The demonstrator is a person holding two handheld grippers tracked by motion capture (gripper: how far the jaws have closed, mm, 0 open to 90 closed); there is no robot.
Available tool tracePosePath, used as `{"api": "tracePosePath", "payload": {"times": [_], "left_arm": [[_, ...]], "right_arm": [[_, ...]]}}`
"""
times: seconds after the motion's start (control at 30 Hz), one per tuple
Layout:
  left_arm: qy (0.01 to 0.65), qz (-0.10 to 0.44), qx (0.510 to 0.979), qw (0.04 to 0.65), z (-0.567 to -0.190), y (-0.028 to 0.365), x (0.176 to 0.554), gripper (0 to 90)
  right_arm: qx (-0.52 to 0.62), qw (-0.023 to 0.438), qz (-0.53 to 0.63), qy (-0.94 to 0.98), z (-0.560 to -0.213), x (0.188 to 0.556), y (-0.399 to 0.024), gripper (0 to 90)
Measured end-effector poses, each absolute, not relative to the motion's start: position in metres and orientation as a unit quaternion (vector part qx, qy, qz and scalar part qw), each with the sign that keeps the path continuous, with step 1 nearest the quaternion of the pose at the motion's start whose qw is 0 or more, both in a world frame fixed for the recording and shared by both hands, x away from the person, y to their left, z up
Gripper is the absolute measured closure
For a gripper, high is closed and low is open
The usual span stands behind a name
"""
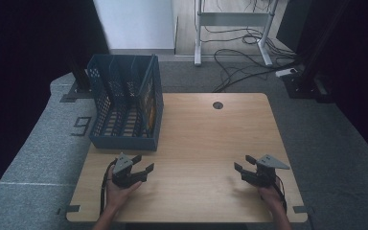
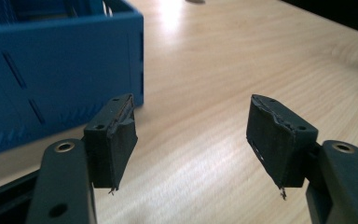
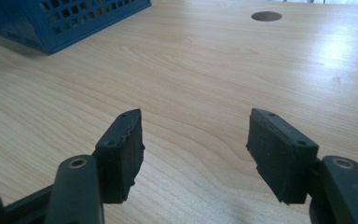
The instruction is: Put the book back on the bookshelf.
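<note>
Nearest the person, the left tongs (image 1: pixel 142 168) and right tongs (image 1: pixel 242 164) rest low over the pale wooden tabletop (image 1: pixel 206 139), jaws apart and empty. Beyond the left tongs stands the blue perforated plastic file rack (image 1: pixel 124 103), probably within easy reach.

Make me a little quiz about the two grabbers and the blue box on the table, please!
1. True or false: the left gripper is holding something between its jaws.
2. Which gripper is nearer the blue file rack? A) left B) right C) both the same
3. Fill in: the round hole sits near the wooden table's ____ edge, seen from the person's side.

Key
1. False. Its jaws stand open with bare table between them.
2. A. It rests just in front of the rack's near wall.
3. Far.
</note>
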State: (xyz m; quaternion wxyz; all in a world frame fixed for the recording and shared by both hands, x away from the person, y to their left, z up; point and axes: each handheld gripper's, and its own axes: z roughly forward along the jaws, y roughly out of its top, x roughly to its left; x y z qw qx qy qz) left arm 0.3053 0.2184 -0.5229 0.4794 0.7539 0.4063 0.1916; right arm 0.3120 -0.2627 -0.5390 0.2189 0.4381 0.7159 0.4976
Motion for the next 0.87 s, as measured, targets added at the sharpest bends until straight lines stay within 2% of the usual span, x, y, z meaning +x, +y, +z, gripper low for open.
{"api": "tracePosePath", "payload": {"times": [0.87], "left_arm": [[0.417,0.185,0.758,0.466,-0.5306,0.2186,0.3037,33.0]], "right_arm": [[0.437,0.221,0.495,0.718,-0.5394,0.3101,-0.2622,34.5]]}}
